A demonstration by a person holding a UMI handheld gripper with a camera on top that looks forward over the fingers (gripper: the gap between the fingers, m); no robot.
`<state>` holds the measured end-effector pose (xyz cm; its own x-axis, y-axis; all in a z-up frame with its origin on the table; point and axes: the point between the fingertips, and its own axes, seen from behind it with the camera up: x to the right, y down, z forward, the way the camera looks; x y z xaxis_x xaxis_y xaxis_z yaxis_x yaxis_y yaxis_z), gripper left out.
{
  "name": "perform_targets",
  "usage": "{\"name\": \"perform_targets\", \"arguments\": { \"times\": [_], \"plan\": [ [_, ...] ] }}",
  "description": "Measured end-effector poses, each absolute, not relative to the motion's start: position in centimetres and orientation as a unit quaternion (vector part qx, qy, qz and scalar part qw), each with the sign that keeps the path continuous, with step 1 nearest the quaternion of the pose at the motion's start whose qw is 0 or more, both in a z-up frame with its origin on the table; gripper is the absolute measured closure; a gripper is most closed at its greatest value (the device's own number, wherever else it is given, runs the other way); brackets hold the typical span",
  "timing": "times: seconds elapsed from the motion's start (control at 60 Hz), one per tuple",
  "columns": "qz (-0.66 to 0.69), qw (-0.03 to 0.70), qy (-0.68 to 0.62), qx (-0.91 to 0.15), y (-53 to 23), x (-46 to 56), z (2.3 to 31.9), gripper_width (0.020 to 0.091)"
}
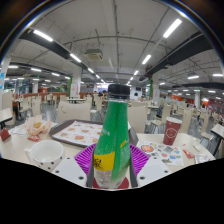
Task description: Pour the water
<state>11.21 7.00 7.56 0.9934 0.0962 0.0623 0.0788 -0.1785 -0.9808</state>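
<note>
A green plastic bottle (112,140) with a dark cap and a yellow label stands upright between my fingers. My gripper (111,170) is shut on the bottle, with a purple pad (84,158) pressed against its left side and the other against its right side. The bottle's clear lower part shows just above the fingers. A white cup with small dots (46,154) sits on the white table (20,148) to the left of the bottle. A red paper cup (172,130) stands beyond the bottle to the right.
A patterned tray (78,132) lies on the table behind the bottle to the left. A small plate (166,154) with coloured bits lies to the right. A food container (37,128) sits further left. Tables and chairs fill the hall behind.
</note>
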Motion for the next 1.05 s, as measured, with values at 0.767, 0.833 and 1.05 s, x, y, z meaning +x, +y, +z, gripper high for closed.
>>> {"name": "perform_targets", "arguments": {
  "times": [0.767,0.833,1.05],
  "plan": [
    [0.003,0.496,-0.033,-0.868,-14.6,7.1,23.2,0.0251],
    [0.003,0.489,-0.040,-0.871,-15.5,6.9,24.0,0.0250],
    [0.035,0.490,-0.089,-0.867,-16.2,7.9,24.4,0.0256]
  ]
}}
